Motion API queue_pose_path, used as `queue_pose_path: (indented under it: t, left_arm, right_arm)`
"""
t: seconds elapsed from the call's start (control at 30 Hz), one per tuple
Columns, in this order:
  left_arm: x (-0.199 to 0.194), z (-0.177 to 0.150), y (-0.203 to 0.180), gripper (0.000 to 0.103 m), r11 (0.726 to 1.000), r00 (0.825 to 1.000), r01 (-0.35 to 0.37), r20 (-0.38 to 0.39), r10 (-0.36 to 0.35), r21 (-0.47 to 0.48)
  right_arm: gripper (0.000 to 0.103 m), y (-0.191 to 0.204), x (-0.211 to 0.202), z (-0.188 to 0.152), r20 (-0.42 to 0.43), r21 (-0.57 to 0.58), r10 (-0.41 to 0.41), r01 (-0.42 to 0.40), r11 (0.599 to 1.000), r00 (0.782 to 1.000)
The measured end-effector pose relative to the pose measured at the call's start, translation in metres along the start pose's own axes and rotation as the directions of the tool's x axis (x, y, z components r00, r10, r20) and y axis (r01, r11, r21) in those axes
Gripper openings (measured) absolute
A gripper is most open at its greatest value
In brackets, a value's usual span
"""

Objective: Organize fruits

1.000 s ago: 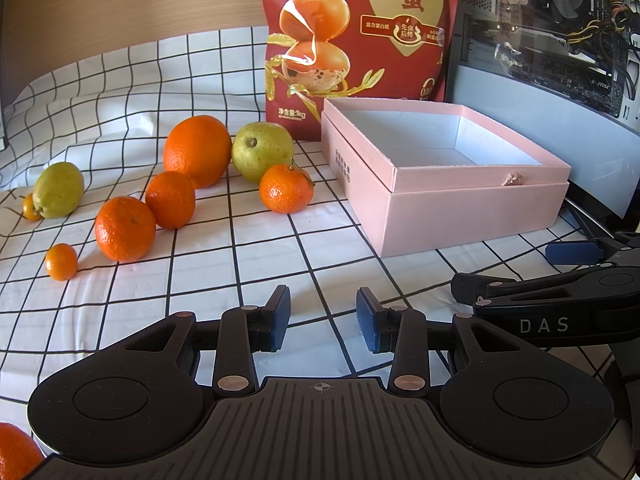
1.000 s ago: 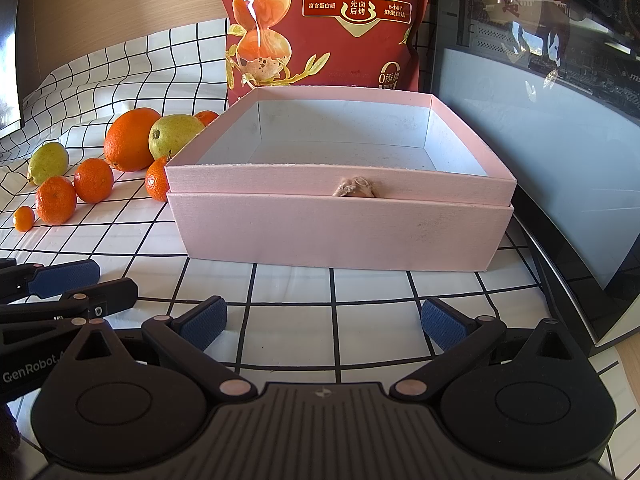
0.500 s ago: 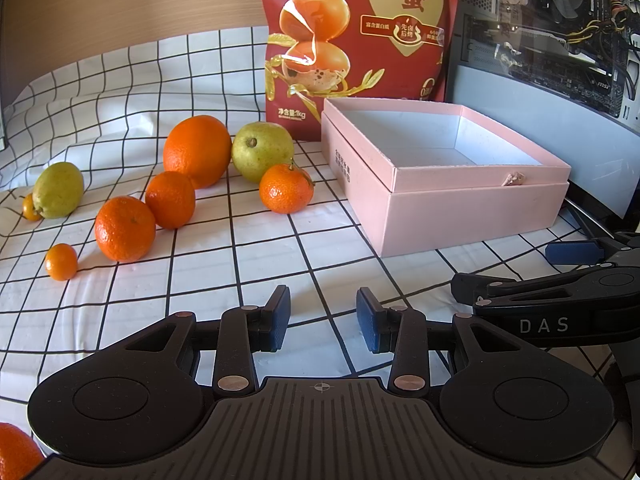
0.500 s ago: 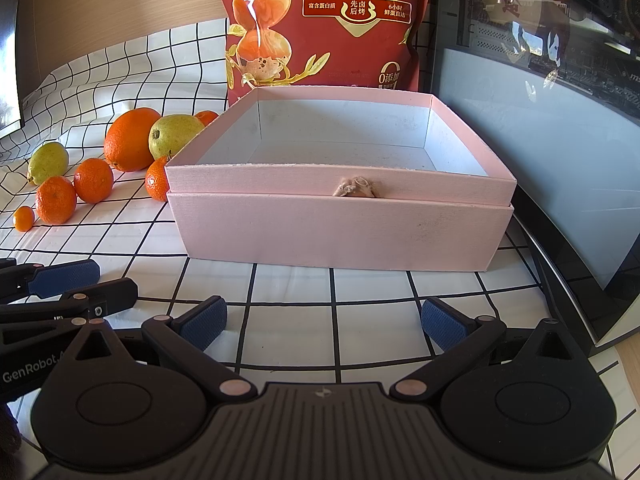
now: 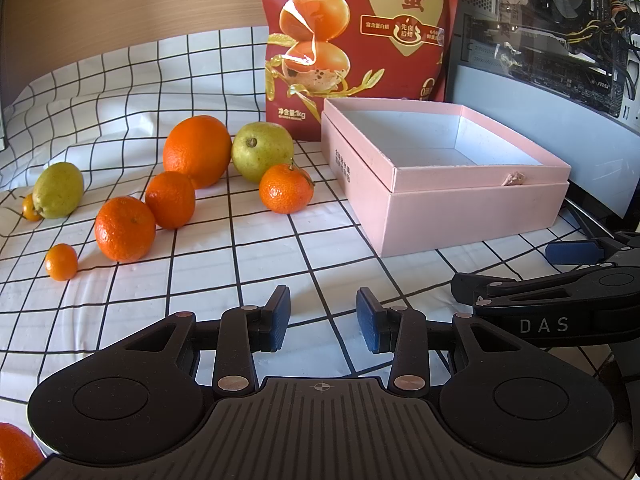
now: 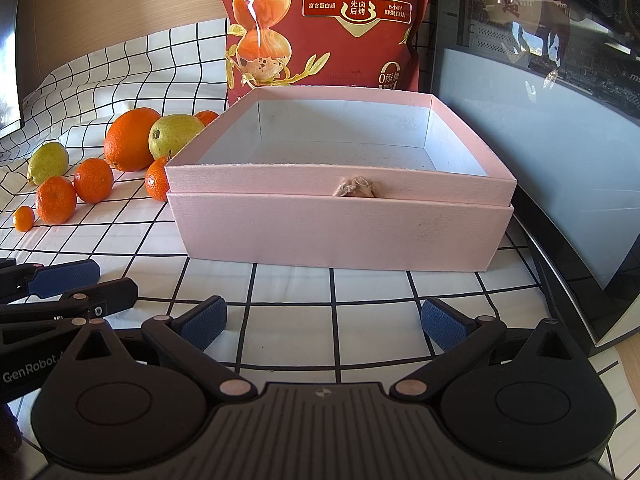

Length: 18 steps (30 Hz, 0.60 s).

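All the fruit lies on the checked cloth [image 5: 240, 256] to the left of the pink box [image 5: 472, 216], which stands open and holds nothing. Farthest from the box are a tiny kumquat [image 5: 61, 262] and a small pear [image 5: 58, 195]; nearer come two mandarins [image 5: 125, 229], a big orange [image 5: 197, 151] and a larger pear [image 5: 262, 151]. Closest to the box sits a stemmed mandarin [image 5: 286, 189].

The step in hand looks like a first pick. A sound choice is that stemmed mandarin: approach level, straddle its widest part, and close gently so the skin does not slip or bruise.

The left gripper [image 5: 322, 318] hovers low over the cloth, short of the box's front left corner, fingers parted a little with nothing between. The right gripper [image 6: 324, 322] sits squarely before the box's front wall, spread wide and empty, pointing level at it.
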State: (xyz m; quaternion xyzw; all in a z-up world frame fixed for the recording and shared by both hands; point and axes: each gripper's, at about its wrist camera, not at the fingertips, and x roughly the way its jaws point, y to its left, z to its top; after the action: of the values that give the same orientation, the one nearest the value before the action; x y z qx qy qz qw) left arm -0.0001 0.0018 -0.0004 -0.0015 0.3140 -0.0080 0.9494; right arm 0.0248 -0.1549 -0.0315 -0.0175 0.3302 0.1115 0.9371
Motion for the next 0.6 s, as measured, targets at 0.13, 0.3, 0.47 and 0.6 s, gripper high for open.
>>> queue_pose_path:
  t: [0.13, 0.3, 0.47, 0.6]
  left_arm:
    - [0.000, 0.000, 0.000, 0.042, 1.000, 1.000, 0.002, 0.000, -0.002, -0.002]
    - [-0.006, 0.010, 0.021, 0.040, 0.987, 0.986, 0.158, -0.053, -0.160, -0.044]
    - [-0.046, 0.033, 0.065, 0.040, 0.973, 0.977, 0.212, 0.000, -0.213, -0.093]
    - [-0.075, 0.051, 0.117, 0.040, 0.976, 0.989, 0.143, -0.024, -0.149, -0.163]
  right_arm:
    - [0.103, -0.001, 0.000, -0.001, -0.002, -0.003, 0.006, -0.006, 1.000, 1.000]
    - [0.103, -0.002, 0.003, 0.011, -0.091, 0.014, -0.009, 0.011, 1.000, 0.996]
    - [0.103, 0.004, 0.002, 0.013, -0.139, 0.046, -0.058, 0.065, 0.997, 0.989]
    - [0.102, 0.007, 0.006, 0.023, -0.205, 0.060, -0.073, 0.087, 0.994, 0.976]
